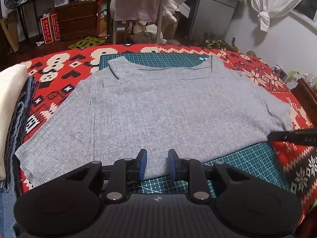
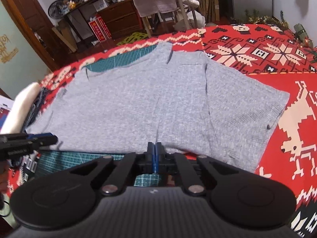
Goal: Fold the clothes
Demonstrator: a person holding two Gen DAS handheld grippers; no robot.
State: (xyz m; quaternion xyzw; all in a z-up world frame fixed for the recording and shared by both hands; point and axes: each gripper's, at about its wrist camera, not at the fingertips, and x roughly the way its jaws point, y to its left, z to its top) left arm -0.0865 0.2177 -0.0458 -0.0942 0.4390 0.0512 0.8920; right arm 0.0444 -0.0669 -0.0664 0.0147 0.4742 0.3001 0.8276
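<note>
A grey ribbed short-sleeved shirt lies flat, collar away from me, on a green cutting mat over a red patterned blanket. My left gripper is open, its blue pads standing either side of the shirt's near hem. My right gripper has its blue pads pressed together at the shirt's near hem; whether cloth is pinched between them I cannot tell. The right gripper's tip also shows in the left wrist view, and the left gripper shows in the right wrist view.
Folded cream and denim cloth is stacked at the blanket's left edge. Beyond the bed's far edge stand a chair draped with clothes, a wooden dresser and clutter. A wall and knotted curtain are at right.
</note>
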